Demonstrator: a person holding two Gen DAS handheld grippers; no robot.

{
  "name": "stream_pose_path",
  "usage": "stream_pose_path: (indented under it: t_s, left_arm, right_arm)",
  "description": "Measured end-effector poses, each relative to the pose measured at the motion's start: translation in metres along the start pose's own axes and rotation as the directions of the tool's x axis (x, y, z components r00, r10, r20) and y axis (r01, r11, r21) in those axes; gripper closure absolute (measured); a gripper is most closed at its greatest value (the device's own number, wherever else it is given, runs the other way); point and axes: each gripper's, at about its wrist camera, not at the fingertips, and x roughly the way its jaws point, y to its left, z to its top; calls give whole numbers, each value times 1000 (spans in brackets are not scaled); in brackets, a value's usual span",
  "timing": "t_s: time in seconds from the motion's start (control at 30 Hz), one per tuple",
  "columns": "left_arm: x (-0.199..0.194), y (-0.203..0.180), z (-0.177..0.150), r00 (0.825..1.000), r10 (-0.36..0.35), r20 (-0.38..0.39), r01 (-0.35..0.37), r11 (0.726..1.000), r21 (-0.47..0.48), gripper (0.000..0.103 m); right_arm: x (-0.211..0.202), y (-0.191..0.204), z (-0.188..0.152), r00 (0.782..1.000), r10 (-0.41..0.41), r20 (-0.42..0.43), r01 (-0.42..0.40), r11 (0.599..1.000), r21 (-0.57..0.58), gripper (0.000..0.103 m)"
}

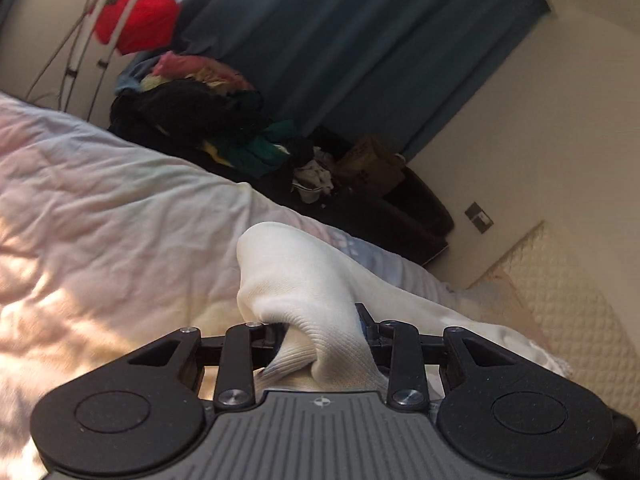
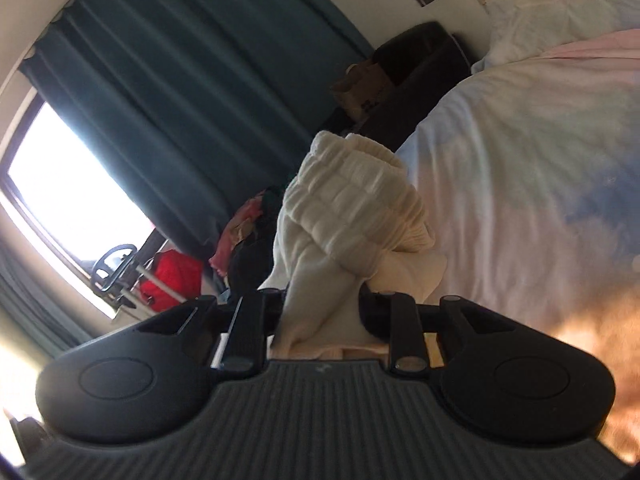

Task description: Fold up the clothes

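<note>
In the left wrist view my left gripper [image 1: 322,332] is shut on a white knit garment [image 1: 296,276] that bunches up between the jaws and rises above the pale bedcover [image 1: 100,200]. In the right wrist view my right gripper [image 2: 320,312] is shut on the garment's cream ribbed waistband end [image 2: 352,208], which stands crumpled above the jaws and hides the fingertips. The bed's pale cover [image 2: 520,152] lies to the right of it. Both views are tilted.
A pile of mixed dark and coloured clothes [image 1: 200,112] lies on a dark couch [image 1: 380,208] past the bed's far edge. Teal curtains [image 1: 360,40] hang behind it, beside a bright window [image 2: 68,184]. A red item [image 1: 136,16] hangs on a white rack. A quilted pillow [image 1: 560,300] lies at right.
</note>
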Motion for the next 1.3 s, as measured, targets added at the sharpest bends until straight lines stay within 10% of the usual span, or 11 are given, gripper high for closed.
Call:
stream_pose_path:
  t_s: [0.23,0.43,0.67,0.9,1.3]
  left_arm:
    - [87,19,-23,996,-37,-77,42,997,61,69]
    - [95,66,-39,986,-80,-148,97,989,111,67]
    - [84,87,-68,971,32,-236,23,973,230,45]
    - [5,38,-39,979,84,-188,-26,956,292,22]
    - [-175,-67,-52,998,-21,-53,43,892,450,2]
  right_arm:
    - [52,-58,-12,988,-145,-54,146,989,23,75]
    - [48,-74,-49,990,-130,-57,130,991,0,73]
    - [31,-92,-122,963,-248,-101,261,954,150,64]
    - [-14,-39,-108,881,-428,-201,462,871,168,60]
    - [-172,73,-75,934,-354,-43,347,931,-112,57]
